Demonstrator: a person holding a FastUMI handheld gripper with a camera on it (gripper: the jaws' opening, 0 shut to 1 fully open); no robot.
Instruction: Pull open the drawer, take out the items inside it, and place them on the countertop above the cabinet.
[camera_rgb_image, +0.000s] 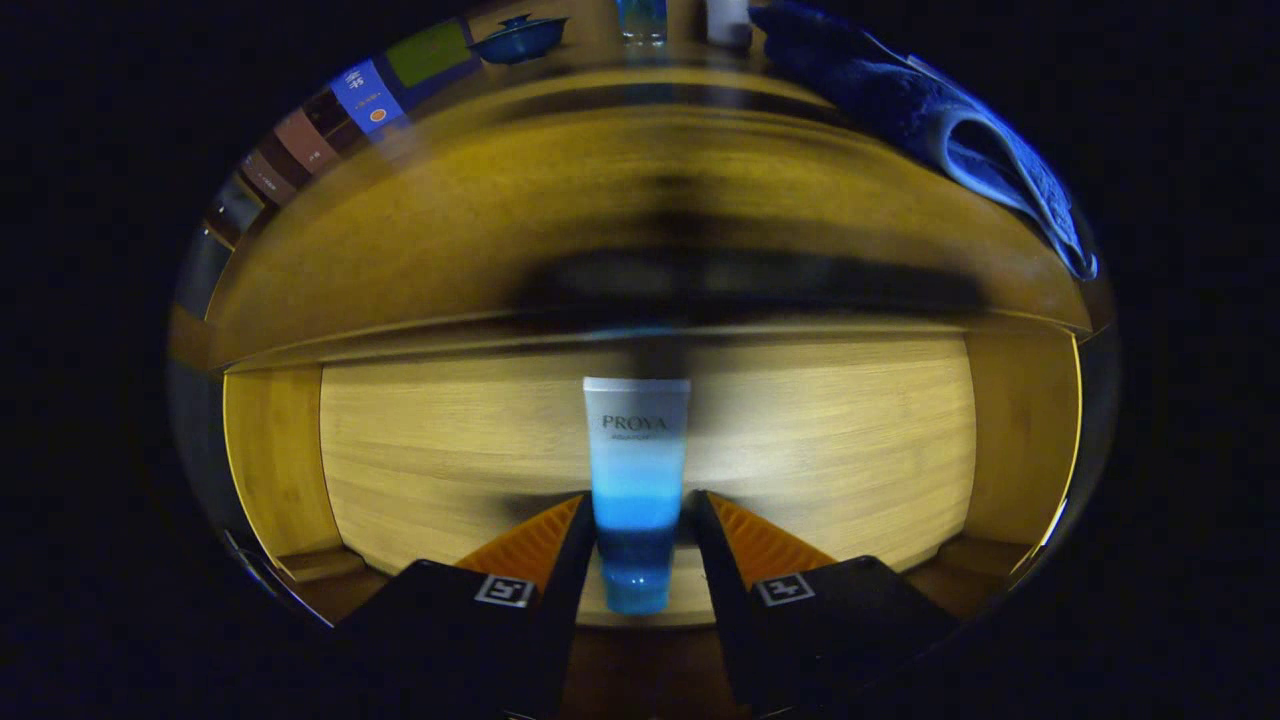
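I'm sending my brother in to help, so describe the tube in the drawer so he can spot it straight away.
Look into the open wooden drawer below the countertop. Lying alone on its floor is a slim tube, between the gripper fingers, which flank its lower part. It fades from a whitish top to bright blue, ending in a blue cap; everything around it is plain wood.

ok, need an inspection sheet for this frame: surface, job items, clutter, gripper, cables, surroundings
Surface: wooden countertop above the cabinet, blurred.
Job items: open wooden drawer; white-to-blue plastic tube held upright over it.
Clutter: blue cloth, dark blue lidded bowl, both at the countertop's far side.
Gripper: hand-held gripper shut on the tube's lower part.
Cables: nothing seen.
Surroundings: coloured boxes beyond the countertop.
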